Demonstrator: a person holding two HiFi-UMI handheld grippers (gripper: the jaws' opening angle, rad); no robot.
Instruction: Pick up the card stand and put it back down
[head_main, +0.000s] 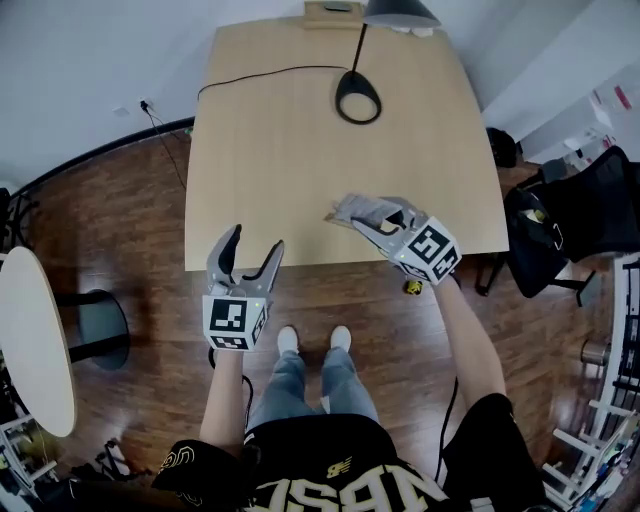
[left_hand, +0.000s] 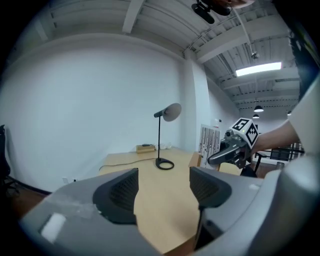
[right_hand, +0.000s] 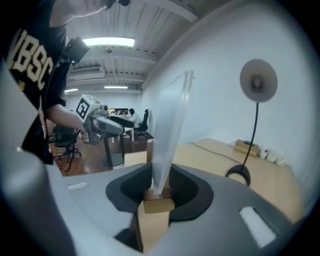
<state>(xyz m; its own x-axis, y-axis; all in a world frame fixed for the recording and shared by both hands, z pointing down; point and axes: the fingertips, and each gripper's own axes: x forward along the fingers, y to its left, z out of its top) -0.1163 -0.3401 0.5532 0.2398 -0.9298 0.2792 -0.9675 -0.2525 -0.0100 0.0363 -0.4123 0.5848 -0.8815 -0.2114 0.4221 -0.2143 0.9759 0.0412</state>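
Observation:
The card stand (right_hand: 170, 125) is a clear upright sheet set in a small wooden base (right_hand: 159, 202). My right gripper (right_hand: 159, 192) is shut on it, with the dark pads pressing the sheet just above the base. In the head view the card stand (head_main: 352, 208) is near the front right of the wooden table (head_main: 290, 170), at the tips of my right gripper (head_main: 368, 220). I cannot tell whether its base touches the table. My left gripper (head_main: 256, 242) hangs open and empty over the table's front edge. The left gripper view shows the left gripper (left_hand: 162, 192) with only tabletop between its jaws, and the card stand (left_hand: 209, 140) to the right.
A black desk lamp (head_main: 358, 95) stands at the back of the table, and its cable (head_main: 260, 75) runs off to the left. A small wooden box (head_main: 335, 10) sits at the far edge. A black chair (head_main: 580, 220) is at the right and a round white table (head_main: 35, 340) at the left.

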